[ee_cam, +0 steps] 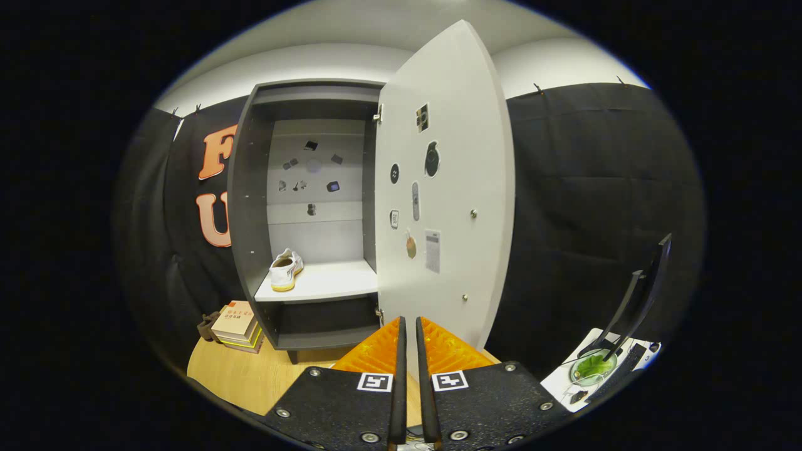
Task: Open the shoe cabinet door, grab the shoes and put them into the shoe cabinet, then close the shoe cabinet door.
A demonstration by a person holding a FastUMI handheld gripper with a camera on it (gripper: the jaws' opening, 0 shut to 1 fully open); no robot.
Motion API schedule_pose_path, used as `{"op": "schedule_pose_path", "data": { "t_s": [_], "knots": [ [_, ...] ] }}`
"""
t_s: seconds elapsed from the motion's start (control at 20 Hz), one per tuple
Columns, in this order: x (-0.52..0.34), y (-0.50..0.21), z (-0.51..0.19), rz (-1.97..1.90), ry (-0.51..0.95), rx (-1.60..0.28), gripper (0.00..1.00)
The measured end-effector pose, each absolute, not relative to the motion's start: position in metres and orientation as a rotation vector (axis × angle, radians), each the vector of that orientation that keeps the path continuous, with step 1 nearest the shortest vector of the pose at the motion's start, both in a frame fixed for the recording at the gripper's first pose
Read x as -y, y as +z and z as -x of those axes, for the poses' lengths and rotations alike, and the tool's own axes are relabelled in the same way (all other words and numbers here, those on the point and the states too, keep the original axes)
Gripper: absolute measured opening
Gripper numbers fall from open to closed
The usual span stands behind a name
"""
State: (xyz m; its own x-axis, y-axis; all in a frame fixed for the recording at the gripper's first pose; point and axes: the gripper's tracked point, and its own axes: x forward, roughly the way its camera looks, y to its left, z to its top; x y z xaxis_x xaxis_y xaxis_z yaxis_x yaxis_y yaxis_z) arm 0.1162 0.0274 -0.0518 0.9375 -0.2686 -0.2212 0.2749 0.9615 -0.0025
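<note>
The dark grey shoe cabinet (244,188) stands on a wooden table with its pale door (451,188) swung wide open to the right. A white shoe with a yellow sole (286,270) lies on the cabinet's white shelf (332,285), at its left side. My gripper (408,326) is low in front of the open door's lower edge. Its fingers are nearly together with a narrow gap and nothing between them. The shoe is well beyond the fingers, up and to the left.
A stack of books (237,326) lies on the wooden table (250,376) left of the cabinet's foot. To the right, a white surface carries a glass bowl with green contents (592,368) and a dark stand (633,307). Stickers dot the door and back panel.
</note>
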Motion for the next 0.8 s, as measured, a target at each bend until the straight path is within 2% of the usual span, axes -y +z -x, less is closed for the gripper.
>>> {"op": "schedule_pose_path", "data": {
  "t_s": [0.3,0.8],
  "knots": [
    [-0.085,-0.108,-0.126,-0.055,-0.180,-0.322,0.11],
    [-0.145,-0.249,-0.147,-0.107,-0.054,-0.581,0.12]
  ]
}}
